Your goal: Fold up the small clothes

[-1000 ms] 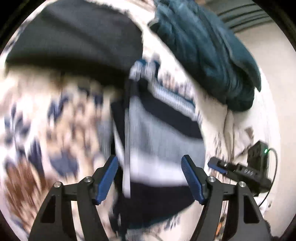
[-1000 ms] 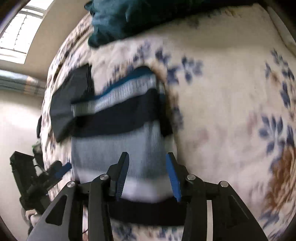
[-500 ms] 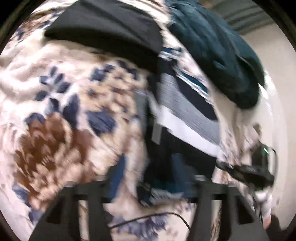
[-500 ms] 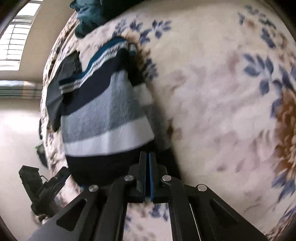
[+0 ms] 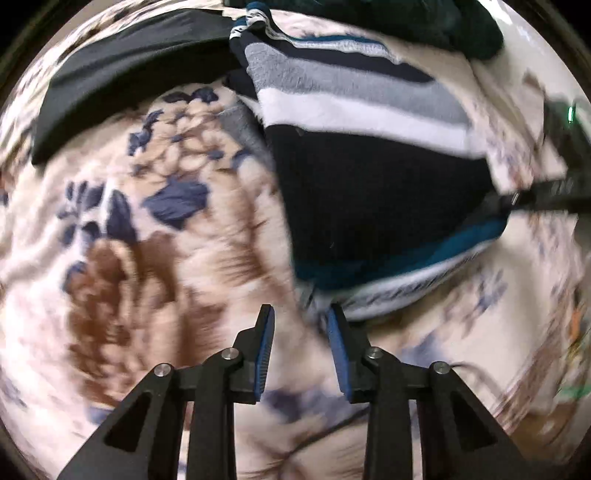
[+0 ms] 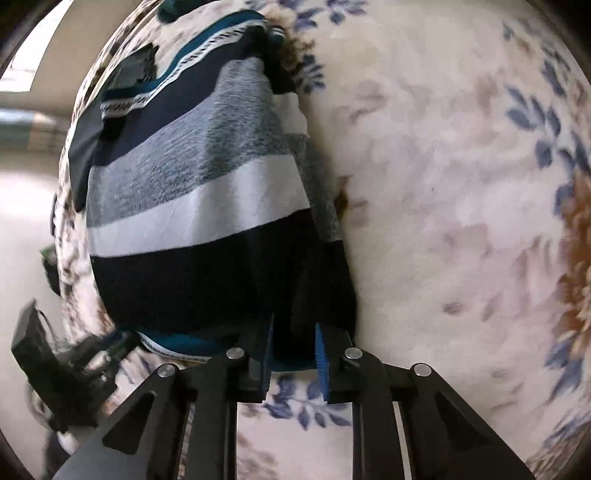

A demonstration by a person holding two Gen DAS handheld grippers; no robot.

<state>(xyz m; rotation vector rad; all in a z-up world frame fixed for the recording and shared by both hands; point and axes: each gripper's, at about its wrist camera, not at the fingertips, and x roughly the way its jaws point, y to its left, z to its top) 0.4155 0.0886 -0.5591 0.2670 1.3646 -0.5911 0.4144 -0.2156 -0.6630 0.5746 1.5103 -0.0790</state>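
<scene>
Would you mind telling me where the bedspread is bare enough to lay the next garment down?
The floral bedspread lies bare right of the striped garment, and also below the black cloth, left of the stripes. It is crowded up top, where the black cloth, the stripes and the teal blanket meet.

Striped garment point(image 6: 199, 206), navy, grey, white and teal bands, folded, lying flat on floral blanket point(image 6: 443, 184)
</scene>
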